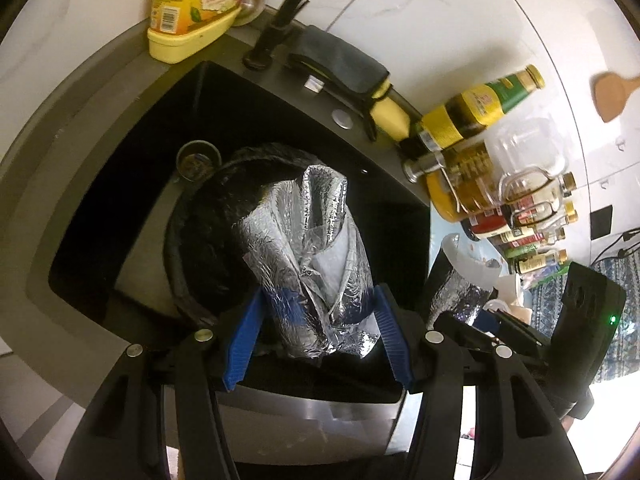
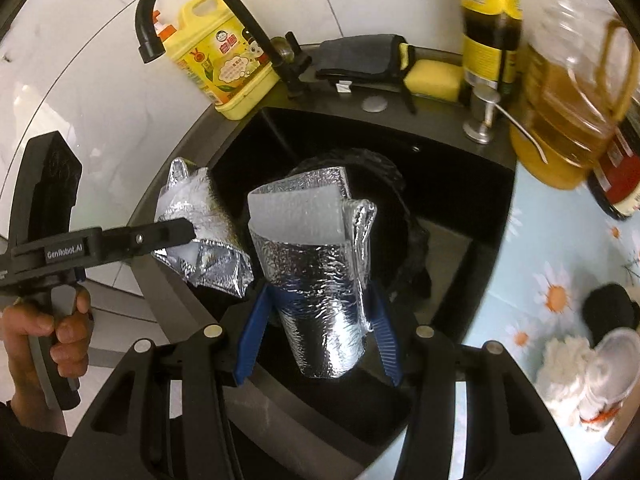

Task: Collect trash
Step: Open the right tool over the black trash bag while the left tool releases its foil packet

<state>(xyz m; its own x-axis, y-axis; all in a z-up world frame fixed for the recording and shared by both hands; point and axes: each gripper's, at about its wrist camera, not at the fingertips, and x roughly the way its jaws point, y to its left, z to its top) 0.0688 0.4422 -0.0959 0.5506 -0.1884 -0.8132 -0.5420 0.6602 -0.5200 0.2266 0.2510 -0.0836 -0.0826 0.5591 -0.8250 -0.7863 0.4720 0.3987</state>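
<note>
Left gripper (image 1: 318, 330): blue pads clamped on a crumpled foil pouch (image 1: 308, 248), one pad on each side of its lower part; seen from the right wrist it reaches in from the left (image 2: 176, 232), with a hand (image 2: 44, 332) on its grip.
Left pouch: held upright over the black sink (image 1: 120, 184), its torn top open, a white foam lining showing inside; in the right view it sits just left of the other pouch (image 2: 204, 236).
Right gripper (image 2: 318, 330): blue pads closed on a second foil pouch (image 2: 316, 280), gripping its lower half.
Right pouch: upright, mouth open at the top, white foam liner (image 2: 296, 216) standing above the foil edge; held over the sink (image 2: 460, 184). In the left view it shows at the right (image 1: 456, 296).
Bin bag: a black bag (image 1: 208, 240) with a round open rim sits in the sink, directly behind both pouches.
Faucet (image 2: 208, 20): black, curved, at the back rim of the sink.
Detergent (image 2: 216, 56): yellow jug beside the faucet base.
Cloth (image 2: 364, 56): dark, folded, lying on the back rim, next to a yellow sponge (image 2: 432, 76).
Bottles: an oil bottle (image 2: 572, 92) and a dark sauce bottle (image 2: 488, 24) stand on the counter right of the sink.
Counter: daisy-print surface (image 2: 556, 296) at the right.
</note>
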